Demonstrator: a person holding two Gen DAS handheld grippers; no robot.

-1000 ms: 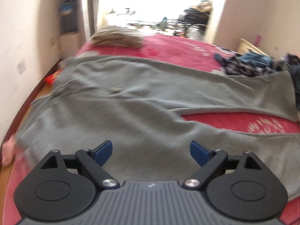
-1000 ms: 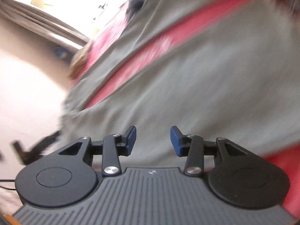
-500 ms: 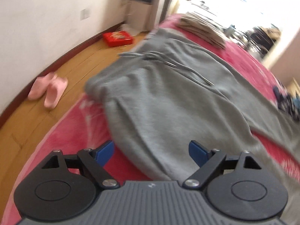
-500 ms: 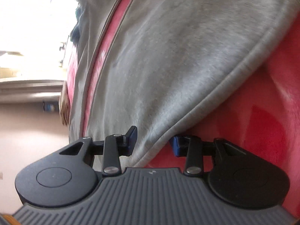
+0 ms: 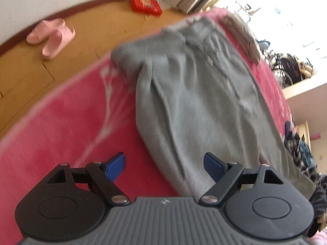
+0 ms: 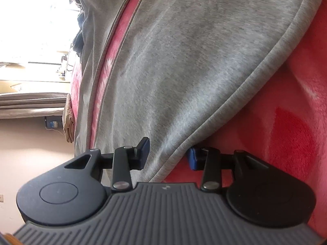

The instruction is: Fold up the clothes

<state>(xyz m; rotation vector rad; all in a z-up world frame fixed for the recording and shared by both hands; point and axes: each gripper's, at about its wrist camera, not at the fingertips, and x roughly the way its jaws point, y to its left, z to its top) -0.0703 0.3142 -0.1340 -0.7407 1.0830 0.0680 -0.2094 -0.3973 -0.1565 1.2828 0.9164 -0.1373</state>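
Left gripper [image 5: 163, 164]: my jaws are closing, nothing clamped; sweatpants [image 5: 196, 102] edge lies between them, for pickup.
Right gripper [image 6: 168, 153]: I straddle the hem; clamped or not, I cannot tell.

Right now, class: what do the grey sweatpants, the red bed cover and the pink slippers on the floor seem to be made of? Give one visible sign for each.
Grey sweatpants: likely cotton-blend fleece knit, matte; heathered fuzzy surface, soft folds, stitched hem.
Red bed cover: probably plush fleece, slightly sheeny; short fuzzy pile.
Pink slippers: apparently moulded foam or rubber, smooth, matte; blur leaves it open.
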